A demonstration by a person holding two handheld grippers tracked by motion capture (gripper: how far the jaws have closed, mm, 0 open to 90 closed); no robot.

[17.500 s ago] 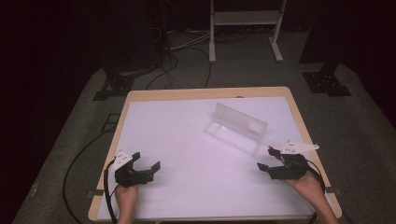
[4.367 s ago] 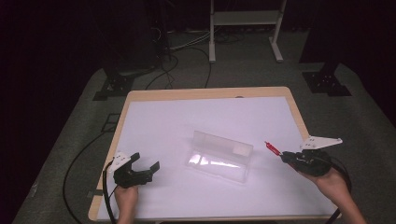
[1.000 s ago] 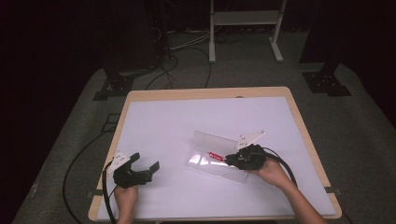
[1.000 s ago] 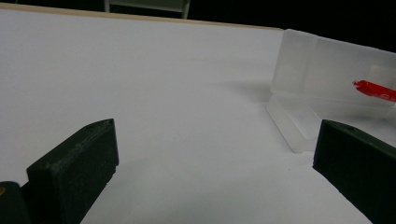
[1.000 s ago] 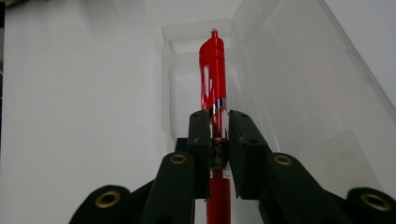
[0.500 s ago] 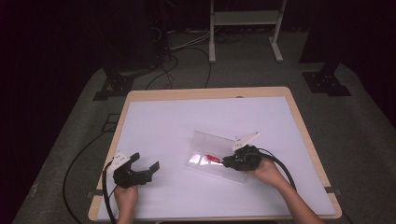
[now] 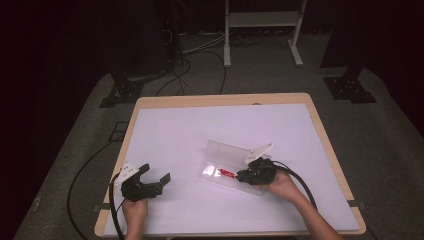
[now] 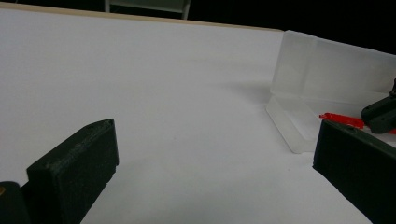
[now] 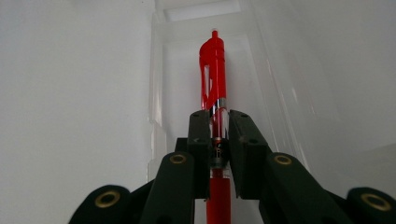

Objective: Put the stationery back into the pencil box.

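Note:
A clear plastic case (image 7: 227, 162) with its lid standing up lies open on the white table (image 7: 190, 135). My right gripper (image 7: 245, 175) is shut on a red pen (image 7: 226, 173) and holds it low inside the case's tray. In the right gripper view the jaws pinch the red pen (image 9: 214, 88) at its barrel, its tip pointing along the clear tray (image 9: 187, 42). My left gripper (image 7: 155, 177) rests open near the table's front left, nothing between its fingers. From the left gripper view the case (image 8: 322, 79) and the pen (image 8: 343, 120) lie ahead to the right.
The table's wooden edge (image 7: 220, 99) runs along the back. Cables (image 7: 90, 170) trail off the left side onto the grey floor. A white stand (image 7: 260, 20) and dark equipment feet (image 7: 350, 82) sit beyond the table.
My right gripper has sunk a little with the red pen, bringing it lower into the case's tray. The left gripper has stayed where it was.

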